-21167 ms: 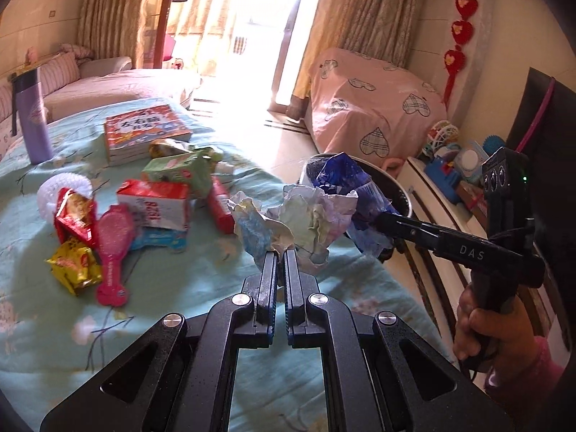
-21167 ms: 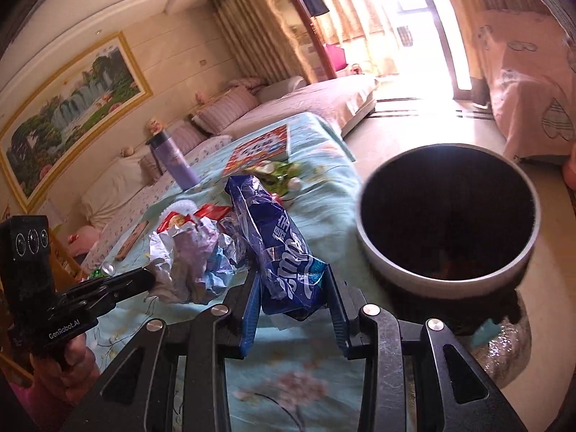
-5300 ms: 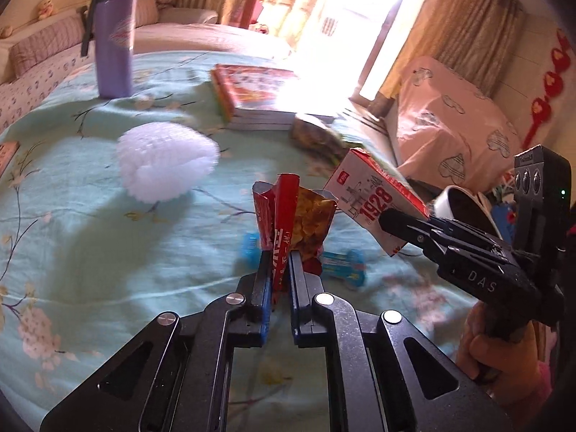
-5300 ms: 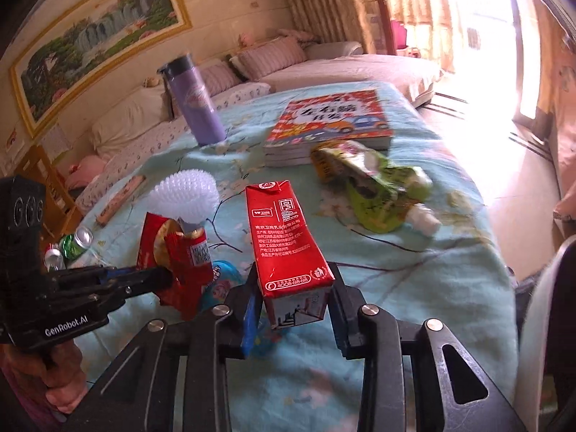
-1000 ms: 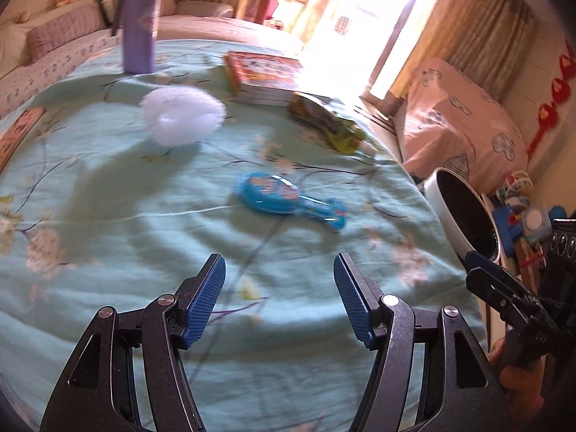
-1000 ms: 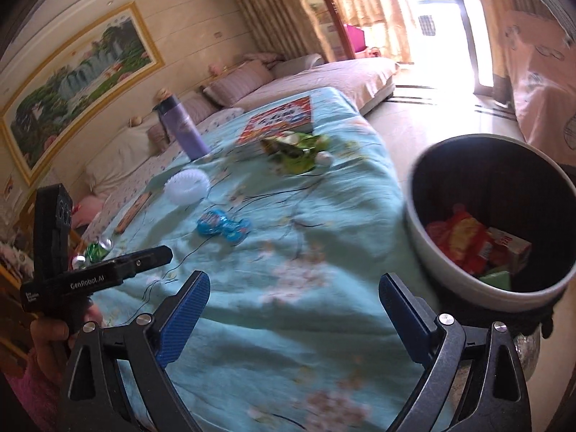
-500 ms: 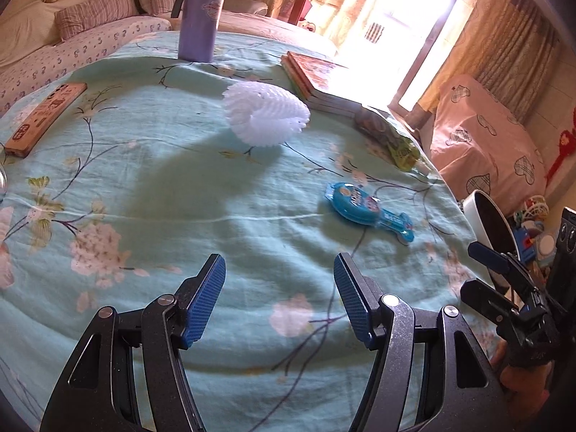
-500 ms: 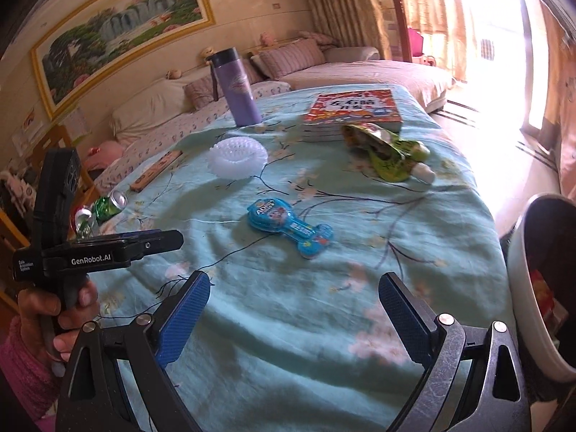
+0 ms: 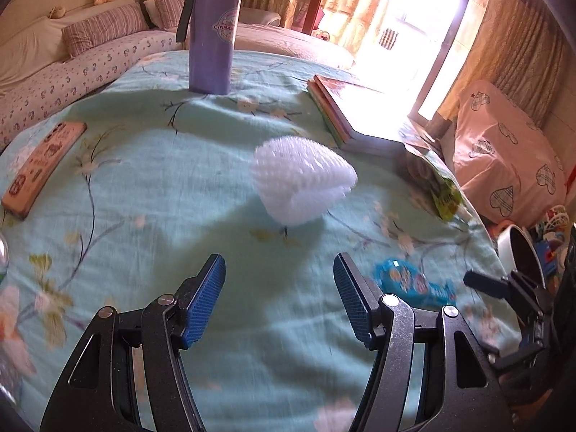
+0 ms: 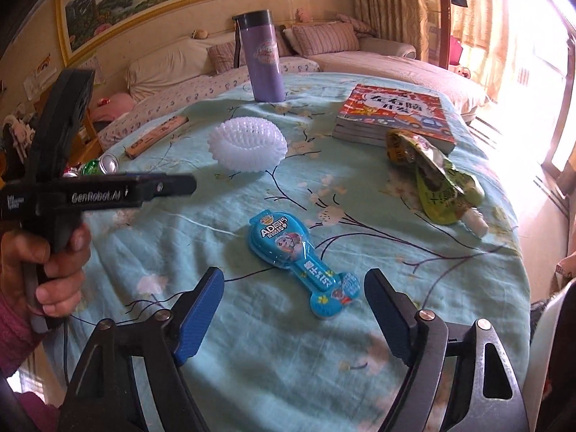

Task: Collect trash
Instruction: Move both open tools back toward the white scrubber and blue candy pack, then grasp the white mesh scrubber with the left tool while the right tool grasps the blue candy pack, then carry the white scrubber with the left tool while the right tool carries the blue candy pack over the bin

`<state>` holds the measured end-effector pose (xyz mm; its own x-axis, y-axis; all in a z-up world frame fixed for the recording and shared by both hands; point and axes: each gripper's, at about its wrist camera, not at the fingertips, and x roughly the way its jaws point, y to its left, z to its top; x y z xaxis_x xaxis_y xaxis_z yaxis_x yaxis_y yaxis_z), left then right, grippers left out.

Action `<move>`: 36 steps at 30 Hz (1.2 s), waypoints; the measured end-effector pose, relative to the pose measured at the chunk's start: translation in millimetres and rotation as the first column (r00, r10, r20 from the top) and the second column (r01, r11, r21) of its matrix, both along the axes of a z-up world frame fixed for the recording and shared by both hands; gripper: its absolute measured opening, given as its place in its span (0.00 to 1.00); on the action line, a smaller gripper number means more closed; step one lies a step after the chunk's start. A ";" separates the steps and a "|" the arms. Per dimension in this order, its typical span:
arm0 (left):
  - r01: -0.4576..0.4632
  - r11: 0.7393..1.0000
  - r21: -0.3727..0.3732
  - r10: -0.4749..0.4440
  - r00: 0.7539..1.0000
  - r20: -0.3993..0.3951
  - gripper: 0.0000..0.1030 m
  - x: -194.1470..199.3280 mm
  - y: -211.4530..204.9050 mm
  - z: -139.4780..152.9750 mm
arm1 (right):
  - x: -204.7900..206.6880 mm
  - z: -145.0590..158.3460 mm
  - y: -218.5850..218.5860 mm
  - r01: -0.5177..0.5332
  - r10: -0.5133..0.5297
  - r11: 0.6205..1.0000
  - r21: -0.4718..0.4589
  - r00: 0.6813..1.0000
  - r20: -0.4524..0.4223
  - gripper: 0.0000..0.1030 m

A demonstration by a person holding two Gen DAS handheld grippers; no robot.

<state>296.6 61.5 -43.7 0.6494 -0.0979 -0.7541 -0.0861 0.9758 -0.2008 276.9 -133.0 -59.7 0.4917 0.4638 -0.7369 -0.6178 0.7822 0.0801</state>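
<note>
Blue pads of the left gripper (image 9: 279, 298) are standing apart with nothing between them in the left wrist view, now hanging over the turquoise cloth (image 9: 151, 187) just short of the white foam net (image 9: 300, 183), which a second ago was lying far up the table; the hand is travelling back from the bin side, so a fresh pick is likely being lined up here. Motion is smearing this view: the green pouch (image 9: 437, 187) past the books (image 9: 345, 115) is blurring, the blue packet (image 9: 414, 282) is partly hiding behind the right-hand finger, and only a sliver of the bin (image 9: 518, 252) is showing at the edge. In the right wrist view the right gripper (image 10: 293, 309) is closing from a wide spread, empty, with the blue packet (image 10: 298, 255) lying on the cloth just ahead and between the finger lines, not yet touched; a second ago this camera was looking at the bin holding wrappers, so that load is delivered and the packet seems next. Whether the foam net (image 10: 248, 149) counts as trash is hard to say. A can (image 10: 102, 165) is peeking out behind the left gripper (image 10: 180, 183).
</note>
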 end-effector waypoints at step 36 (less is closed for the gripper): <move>0.257 0.965 -0.042 -0.257 0.966 0.004 0.10 -63.4 -110.5 14.2 | -65.2 14.5 -94.6 0.258 -0.253 0.957 0.132 0.966 -0.053 0.21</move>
<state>233.3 -49.0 -29.5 0.5971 -0.2926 -0.7469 0.1662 0.9560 -0.2416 211.7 -227.5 -45.2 0.5819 0.4238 -0.6941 -0.3935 0.8936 0.2158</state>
